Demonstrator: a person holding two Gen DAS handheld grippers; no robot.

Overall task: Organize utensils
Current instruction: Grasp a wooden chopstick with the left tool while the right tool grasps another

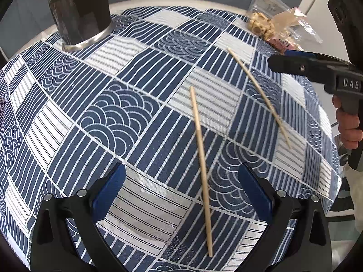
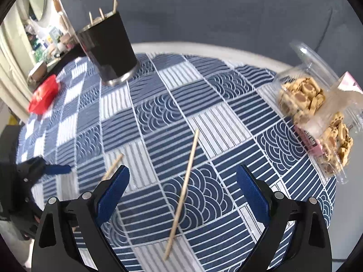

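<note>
A: Left claw point(image 1: 181, 190) spread wide, gripping nothing; one wooden chopstick point(image 1: 202, 170) flat on the patterned cloth point(image 1: 113, 117) between its blue fingers point(image 1: 109, 190), nearer the right one, touching neither.

B: Right claw point(image 2: 182, 190) likewise gaping, empty; second chopstick point(image 2: 181, 195) lying between its fingers point(image 2: 254, 192), slanted, thin end towards the camera.

A: Further out in the left view, that second chopstick point(image 1: 258, 95) well apart from the first, angled away; right claw point(image 1: 292, 64) just beyond it, a hand point(image 1: 349, 124) on the handle.

B: In the right view, first chopstick point(image 2: 112, 166) partly hidden behind the left finger; left claw point(image 2: 56, 170) low at the left edge, blurred.

A: Farther back on the bench point(image 2: 204, 45), dark upright holder point(image 2: 109, 47) with a metal base; several sticks poking out of its top.

B: Same holder point(image 1: 79, 11) cropped at the top of the left view; contents hidden there.

A: Far right, clear plastic box of biscuits point(image 2: 317, 117), lid open; red thing point(image 2: 43, 97) at the far left, too blurred to name.
</note>
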